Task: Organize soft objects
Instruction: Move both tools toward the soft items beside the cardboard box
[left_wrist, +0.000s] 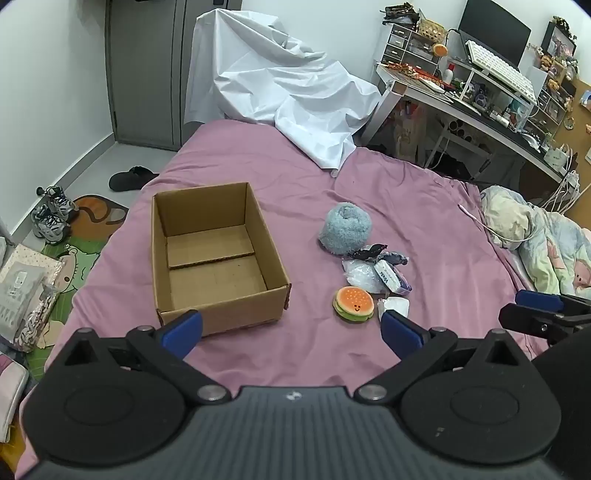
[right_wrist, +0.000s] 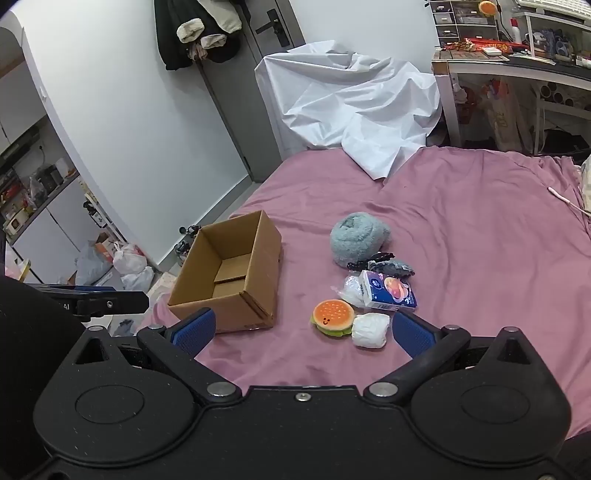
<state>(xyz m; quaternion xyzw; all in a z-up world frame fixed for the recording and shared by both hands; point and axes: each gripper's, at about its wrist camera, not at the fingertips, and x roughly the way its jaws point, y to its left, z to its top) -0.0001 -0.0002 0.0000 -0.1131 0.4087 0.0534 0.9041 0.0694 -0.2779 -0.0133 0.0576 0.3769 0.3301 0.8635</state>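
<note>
An open, empty cardboard box (left_wrist: 210, 254) (right_wrist: 229, 273) sits on the pink bedsheet (left_wrist: 314, 192). To its right lies a cluster of soft things: a fluffy grey-blue ball (left_wrist: 345, 229) (right_wrist: 358, 238), a burger-shaped squishy (left_wrist: 352, 303) (right_wrist: 332, 316), a white soft bun (right_wrist: 370, 329) (left_wrist: 397, 305), a tissue pack (right_wrist: 389, 291) (left_wrist: 391, 278), a clear bag (left_wrist: 360, 275) and a dark scrunchie (right_wrist: 391, 266). My left gripper (left_wrist: 291, 328) is open and empty, hovering before the box. My right gripper (right_wrist: 303, 328) is open and empty, hovering before the burger and bun.
A white sheet (left_wrist: 280, 85) drapes over furniture at the bed's far end. A cluttered desk (left_wrist: 480, 96) stands at right. A crumpled blanket (left_wrist: 535, 240) lies on the bed's right side. Shoes (left_wrist: 51, 216) and bags lie on the floor at left.
</note>
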